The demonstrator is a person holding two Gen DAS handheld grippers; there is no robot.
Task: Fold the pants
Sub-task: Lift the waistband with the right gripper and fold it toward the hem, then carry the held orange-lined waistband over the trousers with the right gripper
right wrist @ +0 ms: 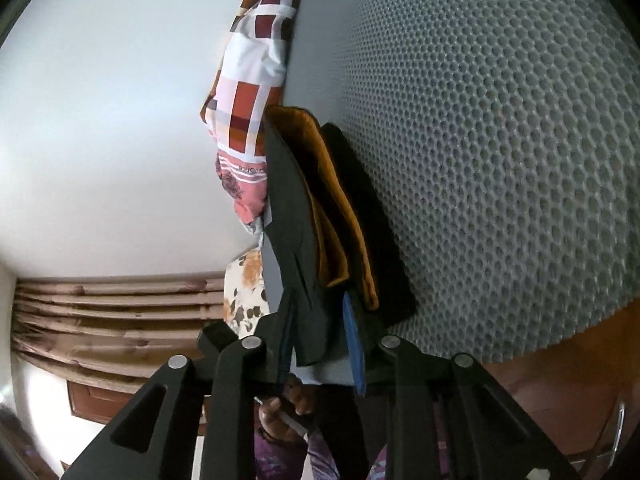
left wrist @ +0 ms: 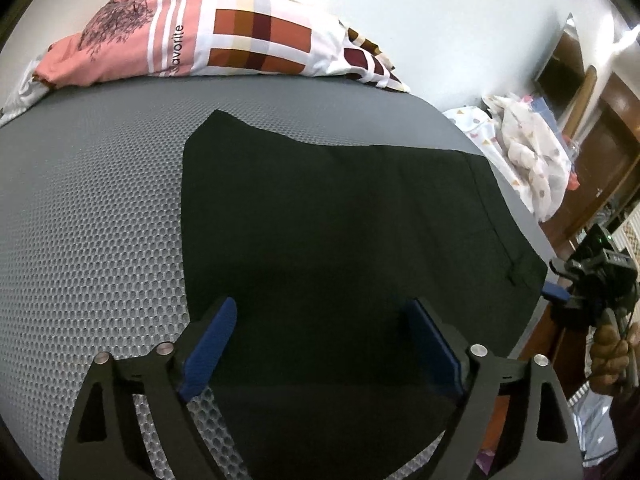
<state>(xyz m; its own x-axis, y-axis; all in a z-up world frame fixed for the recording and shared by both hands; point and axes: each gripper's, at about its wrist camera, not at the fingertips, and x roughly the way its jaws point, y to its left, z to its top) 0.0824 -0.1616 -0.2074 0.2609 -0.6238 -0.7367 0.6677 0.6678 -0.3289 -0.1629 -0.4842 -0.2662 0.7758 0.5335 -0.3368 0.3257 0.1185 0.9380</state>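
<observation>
Black pants lie flat in a folded slab on the grey mesh mattress. My left gripper hovers over their near part, its blue pads spread wide with nothing pinched. My right gripper sits at the pants' right edge, held by a hand. In the right wrist view, which is rolled sideways, the right gripper has the black edge between its blue pads. A gap shows beside the cloth, so the pads do not press it. A mustard-orange layer shows between black layers.
A checked pink and red quilt is heaped along the bed's far edge by the white wall. White printed cloth is piled past the bed's right edge, near wooden furniture. A brown curtain hangs at the left of the right wrist view.
</observation>
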